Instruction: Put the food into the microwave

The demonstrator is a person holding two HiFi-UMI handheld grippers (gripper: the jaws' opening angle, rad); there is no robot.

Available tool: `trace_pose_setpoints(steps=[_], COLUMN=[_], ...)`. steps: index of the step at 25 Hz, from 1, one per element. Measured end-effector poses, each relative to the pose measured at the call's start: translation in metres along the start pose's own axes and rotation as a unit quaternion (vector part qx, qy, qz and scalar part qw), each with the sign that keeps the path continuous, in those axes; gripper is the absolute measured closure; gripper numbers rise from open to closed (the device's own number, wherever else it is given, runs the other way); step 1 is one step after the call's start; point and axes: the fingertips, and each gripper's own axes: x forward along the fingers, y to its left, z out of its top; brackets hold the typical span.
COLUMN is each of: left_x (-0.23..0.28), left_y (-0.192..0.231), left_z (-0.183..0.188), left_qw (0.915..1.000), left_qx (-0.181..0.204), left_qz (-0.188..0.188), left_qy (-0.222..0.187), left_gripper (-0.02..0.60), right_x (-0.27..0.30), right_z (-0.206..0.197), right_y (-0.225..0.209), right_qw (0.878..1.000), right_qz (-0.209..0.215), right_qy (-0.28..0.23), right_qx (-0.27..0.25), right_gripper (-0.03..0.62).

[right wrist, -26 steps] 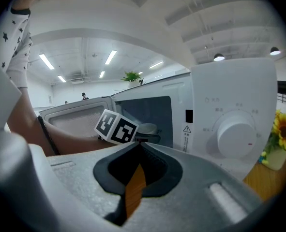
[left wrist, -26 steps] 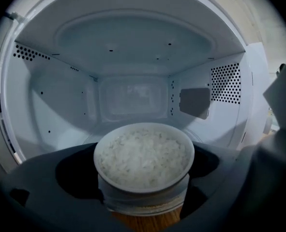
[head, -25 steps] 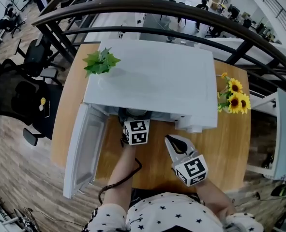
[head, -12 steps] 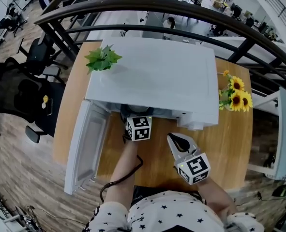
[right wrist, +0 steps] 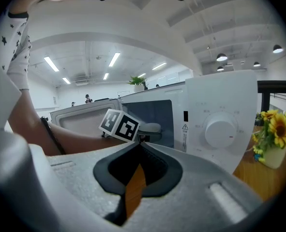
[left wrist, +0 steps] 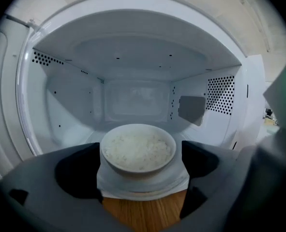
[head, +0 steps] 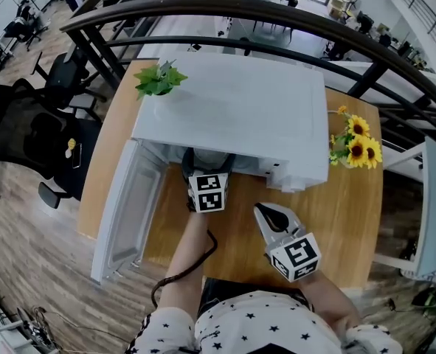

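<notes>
A white bowl of rice (left wrist: 138, 149) sits between the jaws of my left gripper (left wrist: 141, 156), which is shut on it. The bowl hangs at the front sill of the open white microwave (head: 232, 109), with the bare cavity (left wrist: 133, 95) right behind it. In the head view the left gripper (head: 206, 169) reaches under the microwave's top edge, so the bowl is hidden there. My right gripper (head: 267, 214) rests over the wooden table in front of the control panel. Its jaws meet at the tips (right wrist: 139, 142) and hold nothing.
The microwave door (head: 125, 212) swings out to the left over the table's edge. A green plant (head: 158, 78) stands at the back left and a vase of sunflowers (head: 358, 144) at the right. The dial (right wrist: 221, 129) faces the right gripper. The wooden table (head: 350, 220) shows at the right.
The head view has shifted a little. The left gripper with the bowl stays at the microwave's mouth, and the right gripper has hardly moved.
</notes>
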Motion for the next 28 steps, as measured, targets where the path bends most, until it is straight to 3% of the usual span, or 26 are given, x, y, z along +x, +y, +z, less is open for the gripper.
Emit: trace_pose_setpoints(steps=[17,28], left_x=[-0.109,-0.203], left_y=[-0.028,-0.053], left_z=[-0.002,0.002], left_qw=[0.9989,0.9954], left_qx=[-0.034,-0.048], left_qz=[0.016,0.050], left_qy=[-0.027,-0.066], left_gripper=[0.089,0.387], right_x=[-0.059,-0.097], right_z=[-0.011,-0.010], right_y=[0.019,0.045], right_qw=[0.999,0.998], right_qz=[0.014,0.029], right_qy=[-0.021,-0.049], right_qx=[-0.019,-0.030], right_gripper=[0.589,0.589])
